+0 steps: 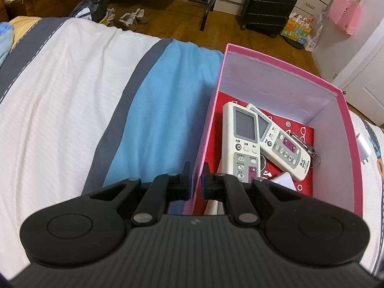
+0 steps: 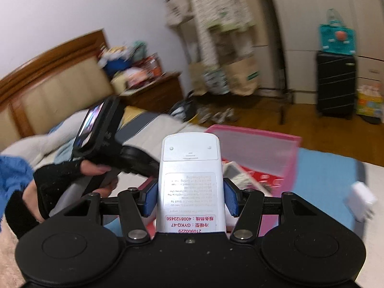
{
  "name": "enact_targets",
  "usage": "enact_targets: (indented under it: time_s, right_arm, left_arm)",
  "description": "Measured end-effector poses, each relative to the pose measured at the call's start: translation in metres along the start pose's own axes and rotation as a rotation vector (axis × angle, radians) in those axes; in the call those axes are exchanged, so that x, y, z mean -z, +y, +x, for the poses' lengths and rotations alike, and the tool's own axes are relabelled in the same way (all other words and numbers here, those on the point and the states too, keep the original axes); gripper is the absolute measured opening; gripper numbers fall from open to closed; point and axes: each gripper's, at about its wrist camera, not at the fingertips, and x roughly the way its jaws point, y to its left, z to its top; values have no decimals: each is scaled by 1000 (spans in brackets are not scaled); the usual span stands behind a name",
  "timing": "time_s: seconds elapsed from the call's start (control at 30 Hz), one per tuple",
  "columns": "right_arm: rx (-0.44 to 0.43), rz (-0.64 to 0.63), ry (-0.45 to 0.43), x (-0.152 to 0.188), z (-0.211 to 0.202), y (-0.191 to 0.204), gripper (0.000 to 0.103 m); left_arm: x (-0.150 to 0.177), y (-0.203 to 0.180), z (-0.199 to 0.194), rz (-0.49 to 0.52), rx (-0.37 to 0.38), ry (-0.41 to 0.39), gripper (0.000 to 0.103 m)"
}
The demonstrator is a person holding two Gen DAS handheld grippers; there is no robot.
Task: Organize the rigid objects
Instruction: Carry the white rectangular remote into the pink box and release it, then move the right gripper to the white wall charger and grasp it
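A pink box (image 1: 345, 129) with a red patterned floor rests on the bed. My left gripper (image 1: 196, 180) is shut on its near left wall, one pad outside and one inside. Two white remotes (image 1: 241, 139) (image 1: 279, 144) lie in the box beside a bunch of keys (image 1: 309, 148) and a small white item (image 1: 284, 180). In the right wrist view my right gripper (image 2: 191, 200) is shut on a white remote (image 2: 190, 182), held back side up with its label showing, above the bed and short of the pink box (image 2: 276, 148). A gloved hand (image 2: 57, 180) holds the left gripper's body there.
A white charger plug (image 2: 361, 200) lies on the bed right of the box, and shows as the plug (image 1: 364, 148) past the box's right wall. The bedspread (image 1: 72, 96) is white with grey and blue bands. A black suitcase (image 1: 268, 4), bags and shoes (image 1: 130, 18) stand on the wooden floor beyond the bed.
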Motion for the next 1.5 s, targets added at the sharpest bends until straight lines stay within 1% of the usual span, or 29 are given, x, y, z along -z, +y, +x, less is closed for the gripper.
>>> enact_targets:
  time_s: [0.1, 0.23, 0.33, 0.5, 0.6, 0.67, 0.73, 0.77, 0.8, 0.9, 1.0, 1.13, 1.2, 1.27, 1.4, 1.5]
  right_arm:
    - [-92, 36, 48, 4, 28, 3, 61]
    - [-49, -24, 137, 12, 60, 10, 61]
    - [-56, -68, 214, 13, 77, 10, 61]
    - [-60, -199, 365, 12, 100, 21, 61]
    - [-43, -253, 413, 17, 109, 30, 61]
    - [-57, -245, 434, 19, 112, 31, 62]
    - [-87, -189, 421, 17, 108, 27, 64]
    - [-93, -153, 397, 15, 108, 23, 69]
    - [-98, -119, 377, 13, 102, 19, 72]
    - [-112, -52, 322, 10, 76, 6, 73]
    - [-67, -52, 242, 9, 36, -7, 73]
    - [30, -71, 159, 9, -14, -32, 73]
    - [88, -88, 137, 11, -32, -47, 73]
    - [144, -77, 112, 11, -44, -66, 73]
    - [188, -23, 92, 12, -66, -97, 73]
    - [235, -59, 98, 17, -69, -111, 75]
  left_arm:
    - [0, 0, -3, 5, 8, -13, 5]
    - [-1, 3, -3, -7, 25, -13, 6]
    - [-2, 3, -3, -3, 27, -14, 6]
    - [-2, 5, -1, -12, 35, -12, 6]
    - [-2, 5, -1, -10, 35, -13, 6]
    - [-2, 4, -1, -1, 29, -18, 6]
    - [-1, 4, -1, 7, 25, -23, 6]
    - [-1, 3, 0, 8, 24, -23, 6]
    - [-1, 4, 0, 8, 24, -23, 6]
    - [-1, 5, 1, 3, 28, -20, 6]
    - [-2, 3, 1, 4, 20, -19, 6]
    - [-3, 0, 1, 7, 6, -18, 6]
    - [-3, -1, 0, 7, 2, -17, 6]
    - [-2, -3, 0, 11, -2, -21, 6]
    - [-2, -5, -1, 21, -19, -21, 6]
    - [-2, -7, -1, 27, -32, -19, 6]
